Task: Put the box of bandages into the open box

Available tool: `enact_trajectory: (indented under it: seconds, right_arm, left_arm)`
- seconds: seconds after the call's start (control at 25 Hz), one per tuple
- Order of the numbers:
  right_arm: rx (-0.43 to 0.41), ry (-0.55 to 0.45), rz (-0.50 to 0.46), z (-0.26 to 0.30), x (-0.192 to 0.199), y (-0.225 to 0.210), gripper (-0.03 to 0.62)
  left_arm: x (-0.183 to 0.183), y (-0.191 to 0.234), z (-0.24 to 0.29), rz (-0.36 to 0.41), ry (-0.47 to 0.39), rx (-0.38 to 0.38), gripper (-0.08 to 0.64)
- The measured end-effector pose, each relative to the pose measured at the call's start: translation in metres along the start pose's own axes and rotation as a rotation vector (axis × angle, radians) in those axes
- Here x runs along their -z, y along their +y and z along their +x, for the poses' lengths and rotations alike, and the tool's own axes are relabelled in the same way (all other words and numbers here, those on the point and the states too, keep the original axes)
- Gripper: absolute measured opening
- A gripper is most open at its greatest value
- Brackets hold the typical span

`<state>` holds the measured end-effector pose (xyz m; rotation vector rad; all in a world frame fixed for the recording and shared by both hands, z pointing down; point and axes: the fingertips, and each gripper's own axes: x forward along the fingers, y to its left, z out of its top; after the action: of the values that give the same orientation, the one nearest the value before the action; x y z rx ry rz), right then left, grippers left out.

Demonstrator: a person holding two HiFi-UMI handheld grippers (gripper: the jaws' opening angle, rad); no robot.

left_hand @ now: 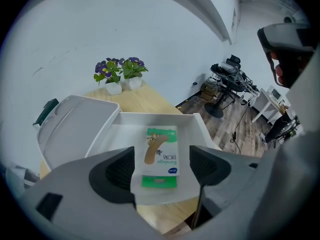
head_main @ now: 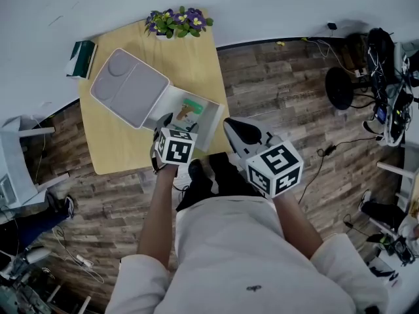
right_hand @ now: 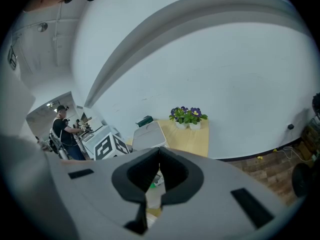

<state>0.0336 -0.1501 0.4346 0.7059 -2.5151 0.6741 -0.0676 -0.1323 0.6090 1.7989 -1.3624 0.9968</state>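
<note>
The left gripper [left_hand: 161, 166] hangs with its jaws wide apart and nothing clamped between them. Seen through the gap, just ahead of and below the jaws, the box of bandages [left_hand: 161, 154] lies flat inside the open box [left_hand: 150, 116], its green end nearest the tool and its long side running straight away from it. It lies near the middle of the floor of the open box, with bare white floor showing on either side up to the low walls. To the right of this tool, the right gripper [right_hand: 159, 159] has its jaws pressed together with nothing between them; in the head view it is held off the near edge of the table [head_main: 196, 57], over the wood floor [head_main: 275, 84]. The open box sits at the table corner closest to both tools, its near wall close to that edge. Its raised lid [left_hand: 75, 124] leans away to the left of the left gripper. Beyond the open box the tabletop lies bare up to the potted flowers [left_hand: 120, 74] at its far edge against the white wall, and a dark green item [left_hand: 45, 111] sits far left past the lid.
</note>
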Motion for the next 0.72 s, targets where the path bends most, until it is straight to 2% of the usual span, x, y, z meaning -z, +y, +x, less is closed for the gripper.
enact_trajectory:
  seconds: [0.44, 0.72]
  right_arm:
    - [0.045, -0.027, -0.003, -0.014, 0.014, 0.044, 0.005]
    - [0.071, -0.043, -0.006, -0.025, 0.026, 0.070, 0.005]
  left_arm:
    - [0.020, -0.002, -0.039, 0.022, -0.062, 0.026, 0.345]
    - [0.030, -0.003, -0.068, 0.013, -0.140, 0.036, 0.320]
